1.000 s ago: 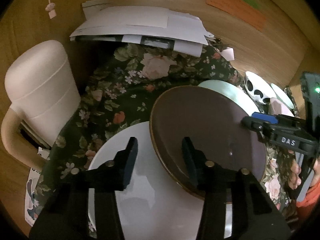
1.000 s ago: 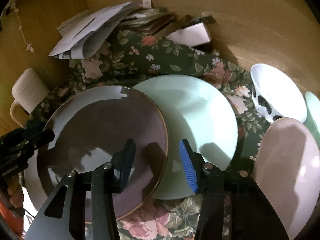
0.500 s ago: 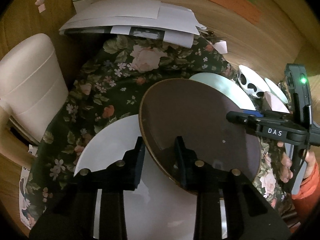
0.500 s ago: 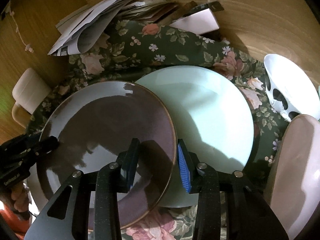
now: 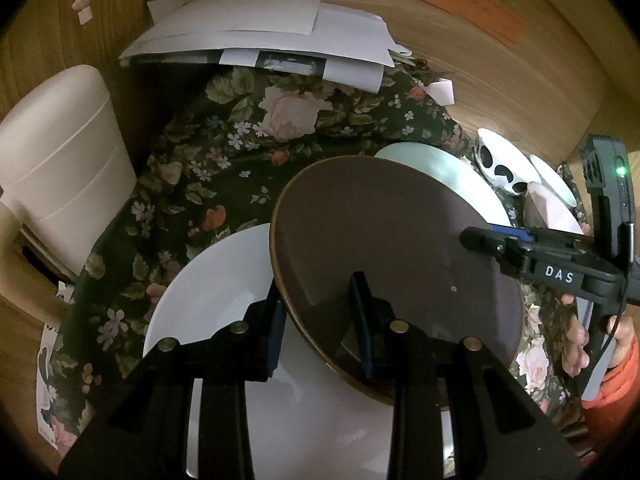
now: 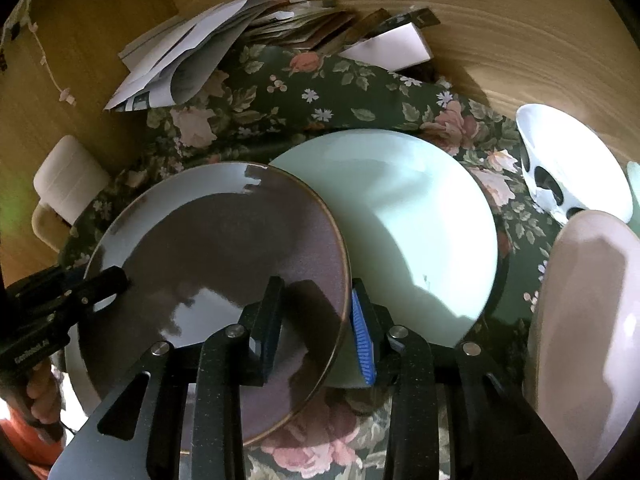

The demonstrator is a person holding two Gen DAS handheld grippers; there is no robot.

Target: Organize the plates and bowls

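Observation:
A brown plate [image 5: 396, 248] is held off the floral cloth by both grippers. My left gripper [image 5: 320, 316] is shut on its near-left rim, one finger under, one on top. My right gripper [image 6: 316, 320] is shut on the opposite rim of the brown plate [image 6: 224, 264]; it shows at the right in the left wrist view [image 5: 480, 238]. A white plate [image 5: 216, 292] lies under the brown one. A pale green plate [image 6: 412, 232] lies to the right, partly covered by the brown rim.
A white bowl with black spots [image 6: 568, 168] and a pink dish [image 6: 592, 320] sit at the right. Papers [image 5: 264, 36] are piled against the wooden wall behind. A cream chair back [image 5: 60, 160] stands at the left. A dark floral cloth [image 5: 224, 152] covers the table.
Both grippers have closed their fingers onto the brown plate's rim. The plate has shifted slightly left, over the white plate.

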